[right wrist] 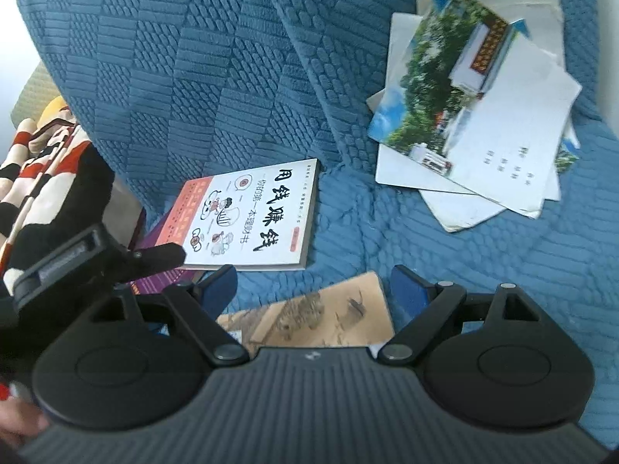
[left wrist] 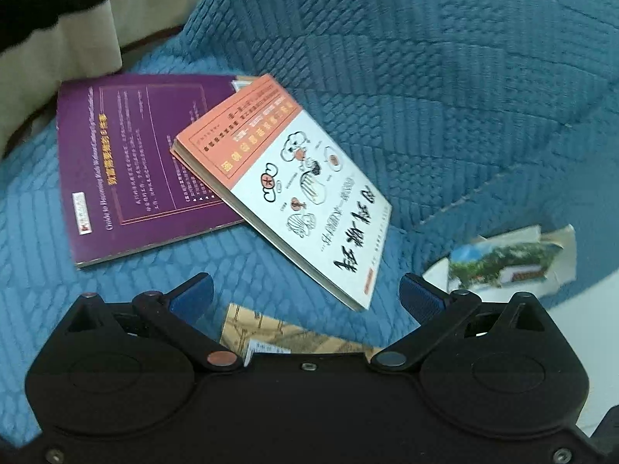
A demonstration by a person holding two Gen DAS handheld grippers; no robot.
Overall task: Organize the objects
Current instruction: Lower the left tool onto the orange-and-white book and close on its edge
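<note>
Both the left gripper (left wrist: pixel 305 290) and right gripper (right wrist: pixel 313 286) gape wide, empty, above a tan illustrated paperback (right wrist: pixel 329 313). The white-and-orange cartoon-cover book (left wrist: pixel 294 193) overhangs the purple paperback's (left wrist: pixel 131 162) edge. Bare blue quilted sofa cover (right wrist: pixel 340 228) separates them from the loose booklets (right wrist: pixel 483 116).

White/orange book (left wrist: pixel 298 193) atop purple book (left wrist: pixel 127 162), blue sofa cover (left wrist: pixel 445 77).

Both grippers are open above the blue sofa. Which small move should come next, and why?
Probably lower the right gripper onto the tan illustrated book directly below its open jaws. It lies alone on the blue quilted sofa cover, apart from the white-and-orange book resting on the purple book.
</note>
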